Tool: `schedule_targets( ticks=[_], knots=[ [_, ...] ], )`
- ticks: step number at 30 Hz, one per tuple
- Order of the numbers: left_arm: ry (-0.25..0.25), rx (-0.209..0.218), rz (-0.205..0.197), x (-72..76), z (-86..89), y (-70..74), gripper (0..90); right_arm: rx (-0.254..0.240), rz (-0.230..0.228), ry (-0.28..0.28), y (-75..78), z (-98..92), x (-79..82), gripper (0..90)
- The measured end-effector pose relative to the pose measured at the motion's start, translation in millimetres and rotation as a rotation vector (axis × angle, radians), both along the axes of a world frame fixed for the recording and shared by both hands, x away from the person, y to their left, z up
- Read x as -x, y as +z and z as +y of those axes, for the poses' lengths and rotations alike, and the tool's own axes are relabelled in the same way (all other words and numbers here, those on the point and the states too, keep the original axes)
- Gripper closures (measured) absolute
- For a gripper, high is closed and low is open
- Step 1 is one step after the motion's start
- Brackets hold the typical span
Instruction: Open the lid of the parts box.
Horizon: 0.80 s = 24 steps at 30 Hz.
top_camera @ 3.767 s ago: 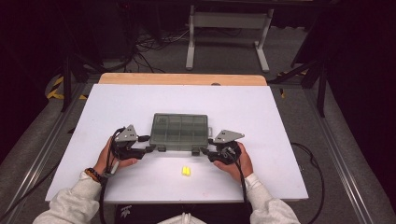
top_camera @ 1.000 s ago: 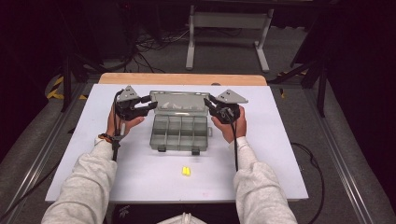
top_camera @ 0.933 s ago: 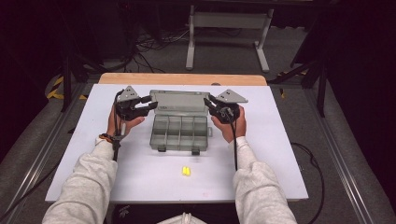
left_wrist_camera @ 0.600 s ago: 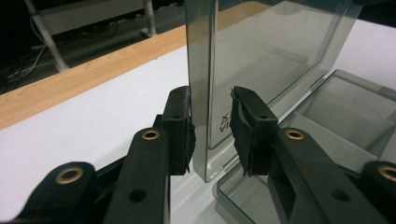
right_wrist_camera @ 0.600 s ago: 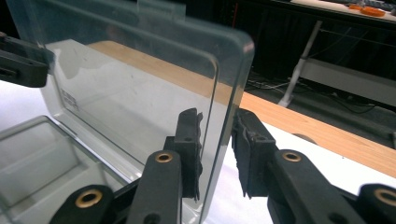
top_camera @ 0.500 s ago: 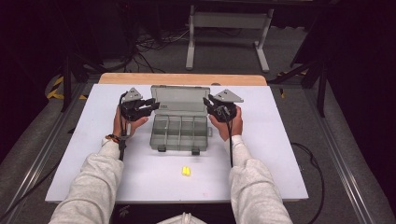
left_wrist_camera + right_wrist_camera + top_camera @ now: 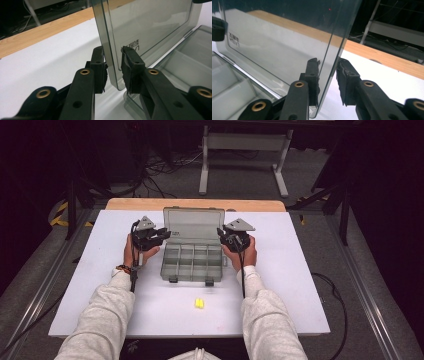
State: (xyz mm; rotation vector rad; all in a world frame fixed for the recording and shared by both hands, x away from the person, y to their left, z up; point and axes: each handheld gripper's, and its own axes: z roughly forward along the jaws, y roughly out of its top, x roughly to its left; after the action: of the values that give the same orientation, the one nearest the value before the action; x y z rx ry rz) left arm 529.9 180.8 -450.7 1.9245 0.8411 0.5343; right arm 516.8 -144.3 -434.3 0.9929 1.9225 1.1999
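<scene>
Hard to read: the yellow item (image 7: 199,303) on the table (image 7: 300,285), near the front edge, is too small to tell what it is. The person's hands cover most of both gripper bodies in the high view. Print on the lid (image 7: 194,224) is cut off by a jaw in the left gripper view and blurred in the right gripper view; not legible.

Organizer box (image 7: 192,262): smoky translucent grey plastic, rectangular, rounded corners, shallow tray split by thin walls into small compartments, two latch tabs on its near edge. It sits mid-table, lid open and raised toward the far wooden edge strip (image 7: 195,204).

Left gripper (image 7: 113,70): black jaws with brass-coloured rivets straddle the lid's left side edge. The jaws have just been closing with the lid edge between them; one pad looks to be touching the plastic, a sliver of gap shows at the other, so no firm clamp seen.

Right gripper (image 7: 327,78): jaws straddle the lid's right side edge, have just been opening slightly; one pad at the plastic, the other clearly off it
</scene>
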Motion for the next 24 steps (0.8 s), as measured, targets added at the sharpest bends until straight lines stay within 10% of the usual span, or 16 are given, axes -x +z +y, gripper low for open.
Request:
schedule_targets(
  ticks=[24],
  knots=[
    [-0.003,-0.009,0.047,-6.3,2.1,-11.9,71.0,0.037,0.127,0.018,-23.1,-1.8,-4.9,74.1]
  ],
)
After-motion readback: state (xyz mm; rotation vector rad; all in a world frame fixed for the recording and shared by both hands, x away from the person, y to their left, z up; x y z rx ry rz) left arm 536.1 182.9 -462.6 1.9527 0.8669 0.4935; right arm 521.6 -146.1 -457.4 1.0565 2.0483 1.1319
